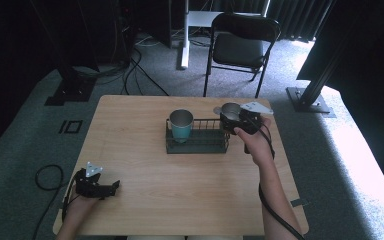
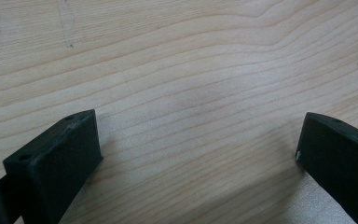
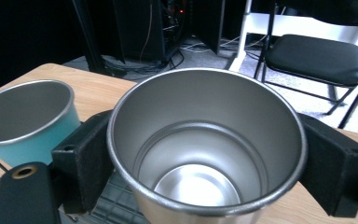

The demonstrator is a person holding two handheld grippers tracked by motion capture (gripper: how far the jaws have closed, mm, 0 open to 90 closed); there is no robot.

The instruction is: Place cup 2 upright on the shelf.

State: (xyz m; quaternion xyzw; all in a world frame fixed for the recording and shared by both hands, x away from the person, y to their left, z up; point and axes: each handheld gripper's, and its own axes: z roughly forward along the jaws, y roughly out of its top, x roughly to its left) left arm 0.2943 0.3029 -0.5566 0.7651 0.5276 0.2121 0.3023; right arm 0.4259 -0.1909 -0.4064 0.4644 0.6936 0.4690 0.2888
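A steel cup [image 3: 205, 154] stands upright and empty between the two black jaws of my right gripper [image 1: 235, 120], which is shut on its sides; it hangs over the right end of a black wire rack [image 1: 197, 145]. A teal cup [image 1: 181, 126] with a steel inside stands in the left end of that rack, also seen at the left of the right gripper view as the teal cup [image 3: 28, 123]. My left gripper [image 1: 114, 186] rests near the table's front left corner, jaws wide apart over bare wood [image 2: 191, 93], holding nothing.
The wooden table [image 1: 145, 200] has free room in front of the rack. A black folding chair [image 1: 240, 47] stands on the carpet behind the table, with cables and dark stand legs [image 1: 70, 90] at the back left. A cable trails from my right forearm.
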